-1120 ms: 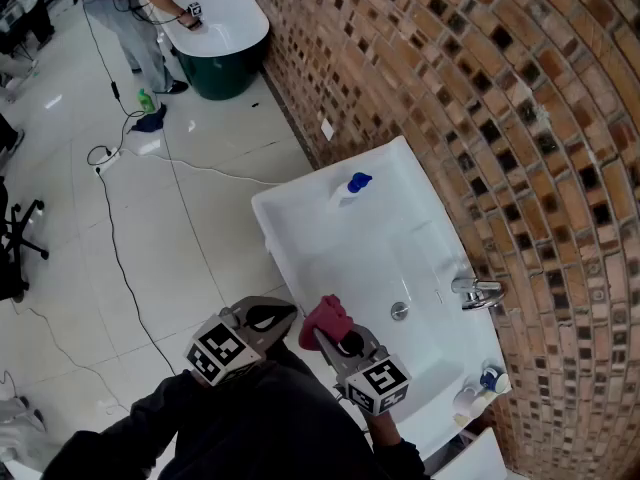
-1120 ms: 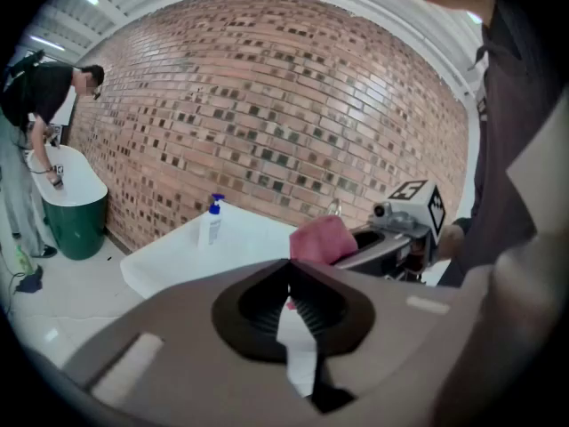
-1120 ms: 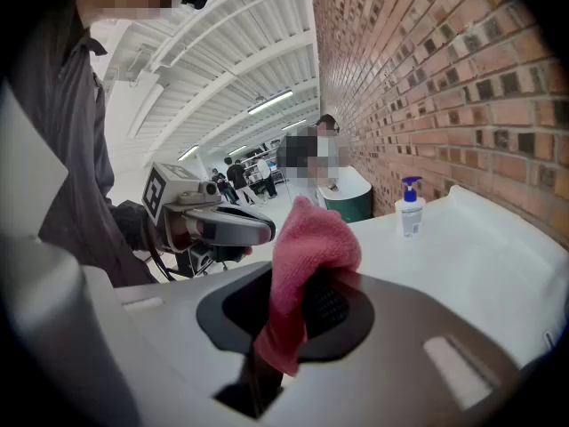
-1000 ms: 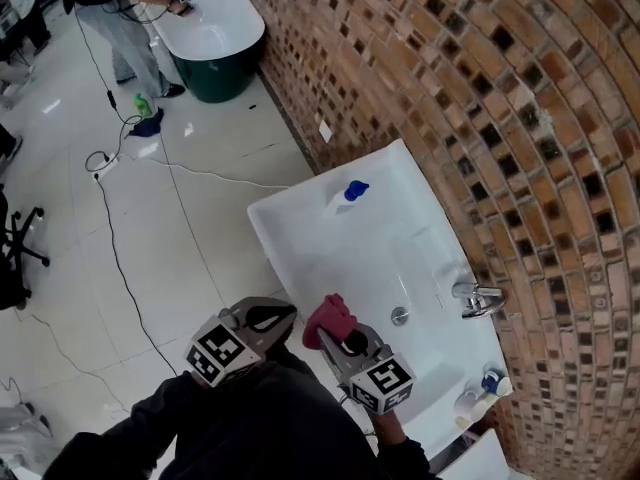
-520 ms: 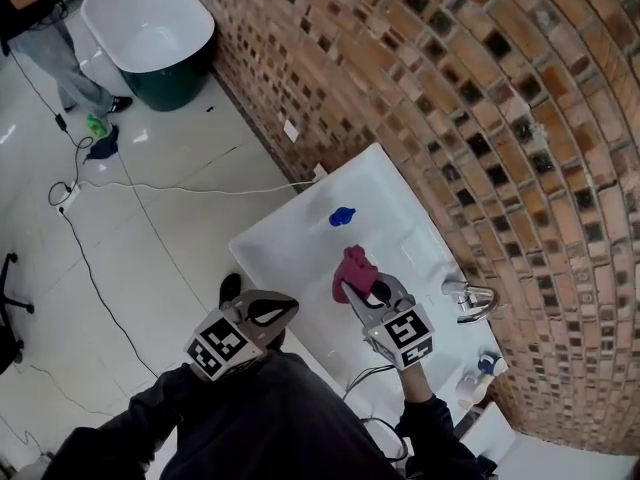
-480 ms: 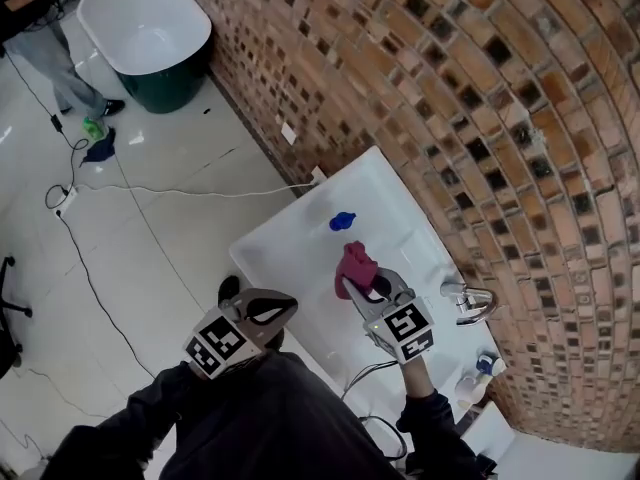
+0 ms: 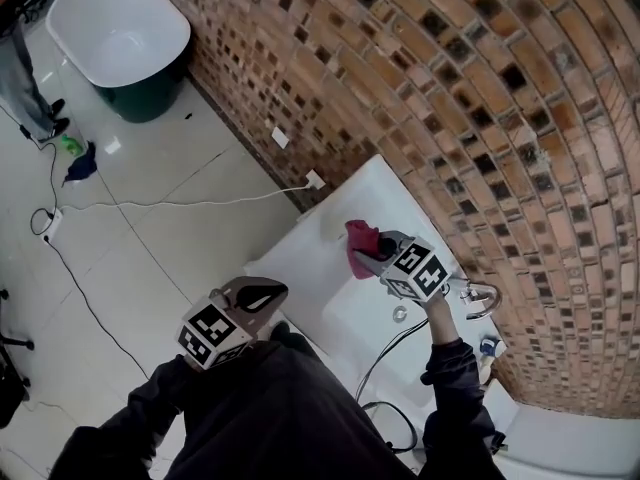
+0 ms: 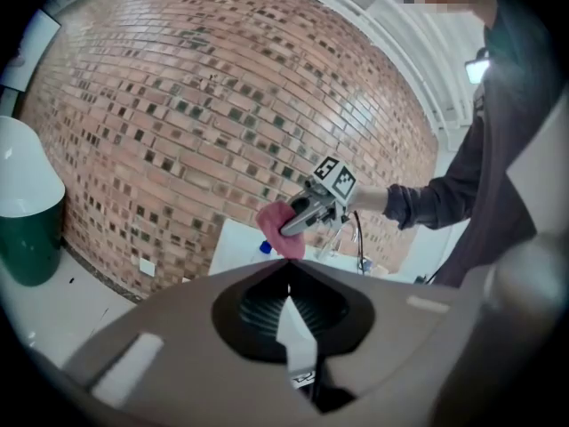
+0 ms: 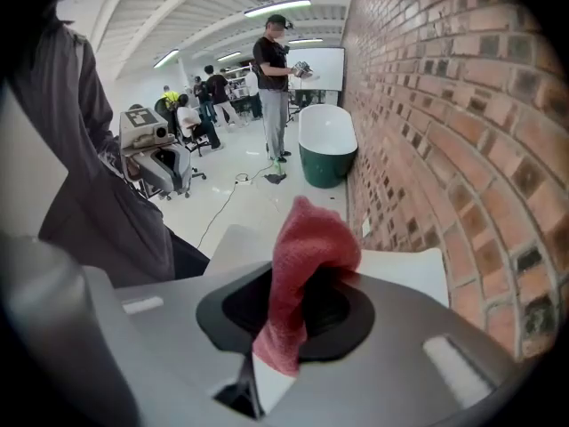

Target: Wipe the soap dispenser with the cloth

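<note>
Left gripper view: right tongs (image 8: pixel 290 228) grip the cloth (image 8: pixel 286 245) just beside the soap dispenser (image 8: pixel 264 248); left tongs (image 8: pixel 288 305) closed, empty.

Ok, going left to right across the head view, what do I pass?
First the white tub → left gripper → red cloth → faucet.

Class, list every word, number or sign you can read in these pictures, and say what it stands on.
No text can be read anywhere.
Right cube, left cube: square patterns only, no letters.
Sticker, left gripper view: too blurred to read.
</note>
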{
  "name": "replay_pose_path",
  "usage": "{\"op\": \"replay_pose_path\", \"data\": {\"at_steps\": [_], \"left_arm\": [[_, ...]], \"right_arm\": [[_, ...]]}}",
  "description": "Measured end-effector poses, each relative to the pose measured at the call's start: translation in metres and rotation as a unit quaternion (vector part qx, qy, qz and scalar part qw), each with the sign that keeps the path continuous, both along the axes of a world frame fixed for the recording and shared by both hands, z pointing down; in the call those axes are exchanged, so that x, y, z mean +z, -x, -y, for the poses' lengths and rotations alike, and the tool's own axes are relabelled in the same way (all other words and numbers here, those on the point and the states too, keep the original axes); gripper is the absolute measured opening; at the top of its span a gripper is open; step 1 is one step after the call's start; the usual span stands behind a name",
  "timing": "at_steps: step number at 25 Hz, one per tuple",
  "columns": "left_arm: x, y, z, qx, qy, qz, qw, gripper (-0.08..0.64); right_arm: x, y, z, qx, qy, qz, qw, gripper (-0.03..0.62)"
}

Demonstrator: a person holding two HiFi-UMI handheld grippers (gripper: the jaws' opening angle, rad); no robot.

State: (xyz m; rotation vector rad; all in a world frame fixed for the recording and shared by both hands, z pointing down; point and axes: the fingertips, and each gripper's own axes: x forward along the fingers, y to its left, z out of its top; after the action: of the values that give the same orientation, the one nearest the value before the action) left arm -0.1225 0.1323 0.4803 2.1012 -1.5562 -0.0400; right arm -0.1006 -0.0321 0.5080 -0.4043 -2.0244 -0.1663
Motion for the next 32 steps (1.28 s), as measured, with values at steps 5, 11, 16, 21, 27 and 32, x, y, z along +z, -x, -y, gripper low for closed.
{"op": "replay_pose_path", "data": {"at_steps": [5,11,16,21,27,32], "left_arm": [[0.007,0.014,0.0,0.014,0.005,-0.012,0.9998,0.0],[0.009,0.019,0.017,0.038,0.009,-0.003,0.9992,0.0],[0.007,0.017,0.035,0.057,0.015,0.016,0.9981,0.0],[0.003,0.013,0.053,0.069,0.022,0.03,0.997,0.0],[0.003,0.007,0.071,0.085,0.038,0.047,0.9946,0.0],[0.012,0.003,0.099,0.118,0.073,0.108,0.9844,0.001]], "right_arm": [[0.004,-0.001,0.022,0.087,0.067,-0.009,0.994,0.061],[0.0,-0.004,0.032,0.173,0.185,0.024,0.967,0.061],[-0.002,-0.002,0.029,0.227,0.33,0.075,0.913,0.061],[-0.009,-0.001,0.04,0.303,0.515,0.151,0.787,0.061],[-0.043,-0.009,0.044,0.325,0.55,0.28,0.717,0.061],[-0.031,-0.048,0.042,0.397,0.448,0.329,0.731,0.063]]}}
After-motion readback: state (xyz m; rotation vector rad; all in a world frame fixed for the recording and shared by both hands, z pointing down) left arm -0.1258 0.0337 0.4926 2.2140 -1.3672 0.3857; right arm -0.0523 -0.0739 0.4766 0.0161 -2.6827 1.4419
